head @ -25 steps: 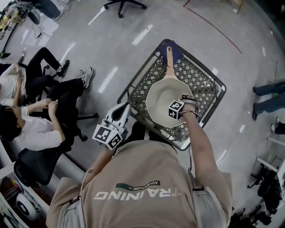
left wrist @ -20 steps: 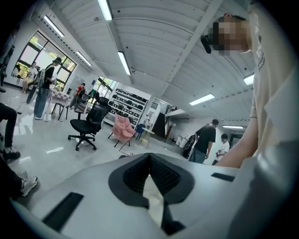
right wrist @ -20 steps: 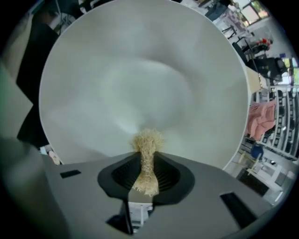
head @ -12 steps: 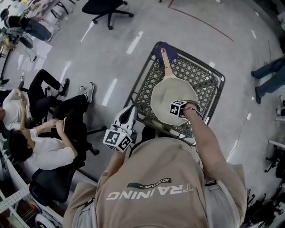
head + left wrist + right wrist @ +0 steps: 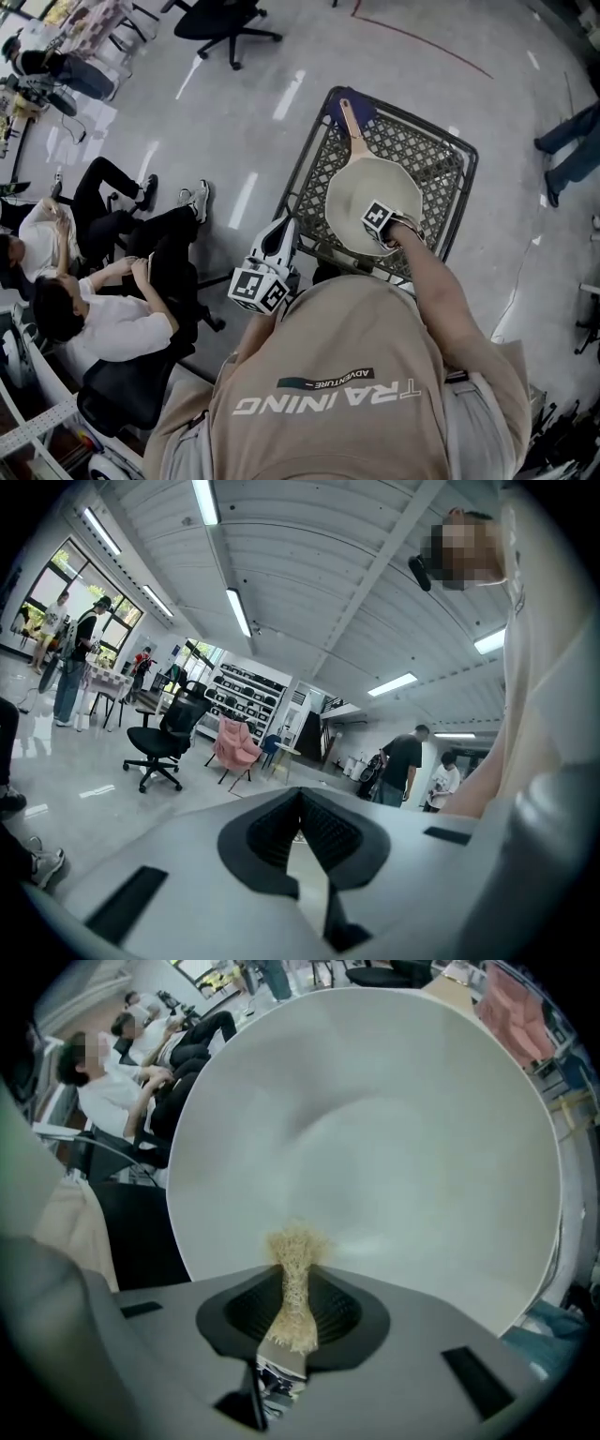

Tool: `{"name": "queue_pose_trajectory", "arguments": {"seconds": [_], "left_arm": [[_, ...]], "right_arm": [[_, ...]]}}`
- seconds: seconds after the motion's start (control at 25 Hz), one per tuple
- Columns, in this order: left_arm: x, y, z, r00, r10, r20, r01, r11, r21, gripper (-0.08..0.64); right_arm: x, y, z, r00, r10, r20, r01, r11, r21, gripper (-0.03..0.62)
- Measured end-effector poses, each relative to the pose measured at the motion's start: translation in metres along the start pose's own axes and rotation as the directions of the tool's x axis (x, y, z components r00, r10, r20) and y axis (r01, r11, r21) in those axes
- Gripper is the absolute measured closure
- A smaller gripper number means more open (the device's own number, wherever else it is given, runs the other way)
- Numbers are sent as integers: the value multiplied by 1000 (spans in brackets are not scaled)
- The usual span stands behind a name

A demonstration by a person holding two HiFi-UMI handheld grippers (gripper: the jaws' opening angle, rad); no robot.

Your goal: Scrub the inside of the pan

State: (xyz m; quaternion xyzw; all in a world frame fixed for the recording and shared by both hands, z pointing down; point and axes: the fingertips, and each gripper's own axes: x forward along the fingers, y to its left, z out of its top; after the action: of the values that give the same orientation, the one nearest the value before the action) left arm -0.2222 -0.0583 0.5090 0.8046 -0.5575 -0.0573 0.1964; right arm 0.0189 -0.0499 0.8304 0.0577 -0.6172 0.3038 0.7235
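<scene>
A cream pan (image 5: 361, 187) with a wooden handle (image 5: 349, 120) lies in a wire cart (image 5: 441, 159). My right gripper (image 5: 386, 231) reaches down into the pan's near half, under its marker cube. In the right gripper view the pan's pale inside (image 5: 375, 1119) fills the picture. The right gripper (image 5: 296, 1262) is shut on a tan fibrous scrubber (image 5: 297, 1252), whose frayed end lies against the pan. My left gripper (image 5: 282, 229) hangs left of the cart by my body. In its own view the left gripper (image 5: 301, 795) has its pads together on nothing and looks out across the room.
Two people sit on chairs (image 5: 112, 281) at the left, their legs stretched towards the cart. An office chair (image 5: 225, 19) stands at the top. Someone's legs (image 5: 567, 141) are at the right edge. A blue cloth (image 5: 364, 103) lies under the pan handle's end.
The right gripper has slid across the pan's inside with the scrubber, and its marker cube has turned with the wrist. The left gripper has stayed by my body.
</scene>
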Motion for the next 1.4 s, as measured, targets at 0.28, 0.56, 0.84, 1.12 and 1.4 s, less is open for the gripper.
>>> {"name": "queue_pose_trajectory", "arguments": {"seconds": [0.28,0.56,0.84,1.12,1.4], "left_arm": [[-8,-5,12,1000,10,6,-10,999,37,543],[-15,-6,13,1000,22,5,-22,998,56,542],[-22,-12,14,1000,19,-6,-19,996,83,543],[-17,-9,10,1000,29,-9,-29,998,58,542],[-12,-3,14,999,36,-23,-33,996,88,543]], "right_arm": [[4,28,23,983,108,150,-134,975,179,499],[1,43,49,953,175,249,-236,941,244,499],[-16,59,89,864,230,448,-401,852,337,499],[-40,59,125,765,179,618,-416,871,262,499],[-83,47,145,508,191,840,-578,799,168,499]]}}
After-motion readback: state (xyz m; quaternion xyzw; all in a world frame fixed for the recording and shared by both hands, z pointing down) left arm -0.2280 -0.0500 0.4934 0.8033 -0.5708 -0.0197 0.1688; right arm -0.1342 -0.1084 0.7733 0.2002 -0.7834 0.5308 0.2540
